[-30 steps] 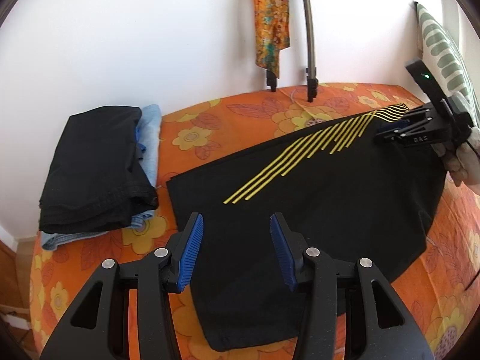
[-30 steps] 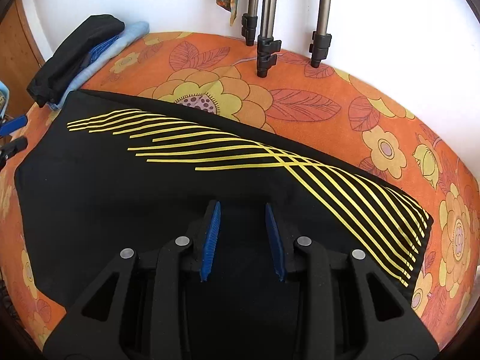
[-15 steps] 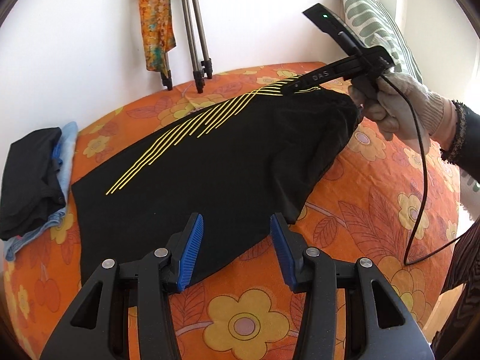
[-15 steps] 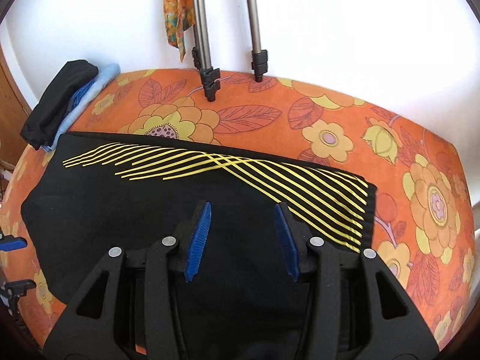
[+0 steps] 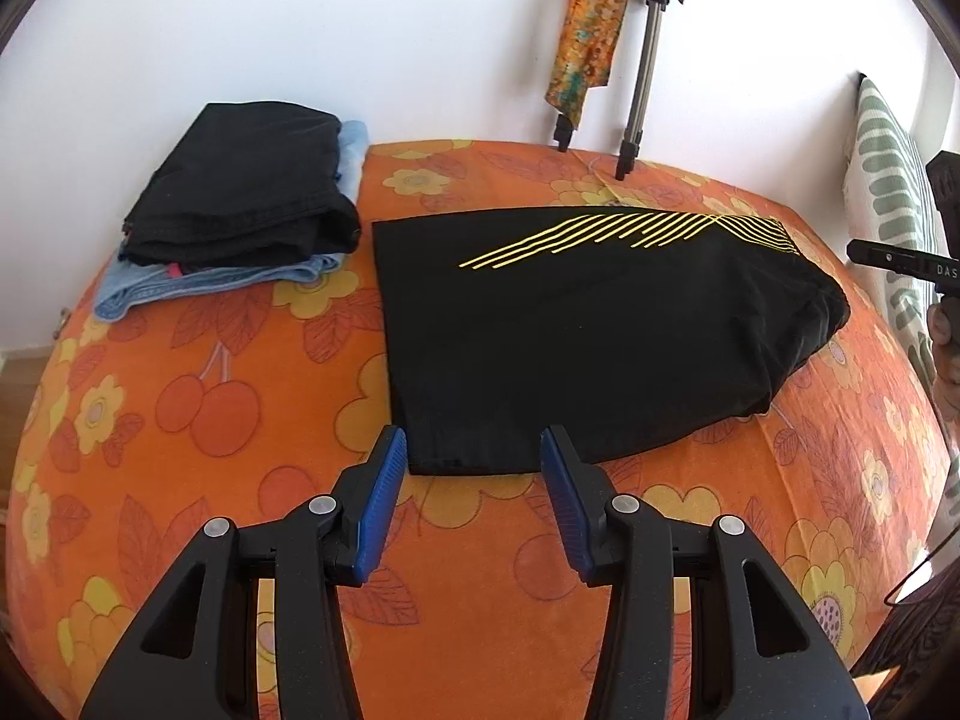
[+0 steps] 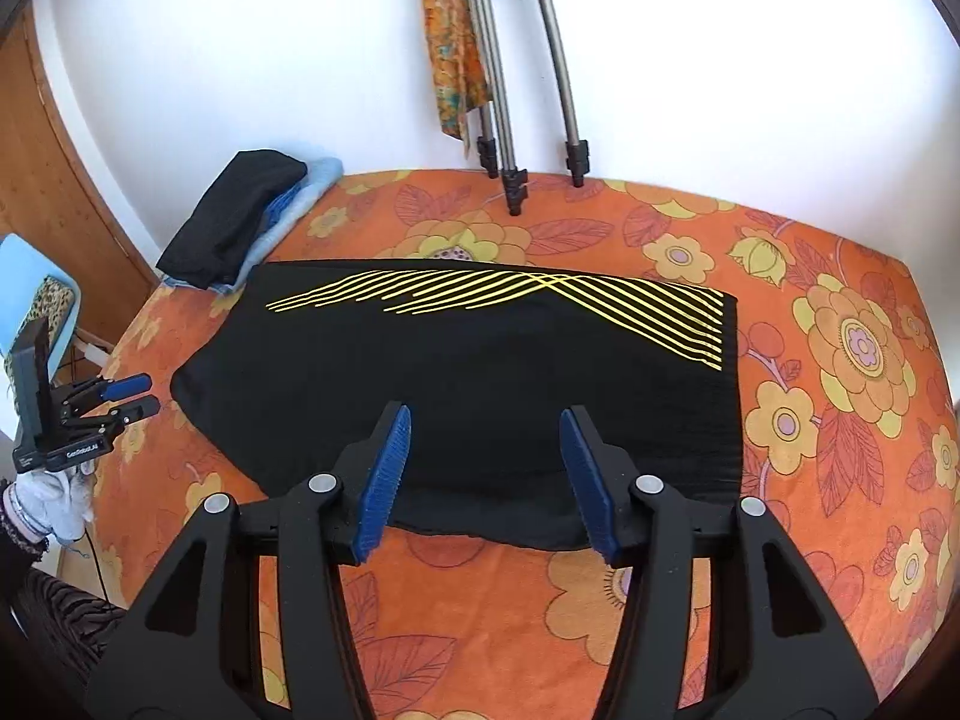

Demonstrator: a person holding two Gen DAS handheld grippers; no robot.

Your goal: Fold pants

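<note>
Black pants with yellow stripes lie folded flat on the orange flowered bed; they also show in the right wrist view. My left gripper is open and empty, just in front of the pants' near edge. My right gripper is open and empty, above the pants' near edge. The left gripper shows at the left edge of the right wrist view, off the pants. A part of the right gripper shows at the right edge of the left wrist view.
A stack of folded clothes, black on light blue, lies at the bed's far left by the white wall. Tripod legs and a hanging orange cloth stand at the back. A striped pillow is on the right.
Both grippers have pulled back from the pants toward the bed's near side. The right gripper has opened wider and let the cloth lie flat.
</note>
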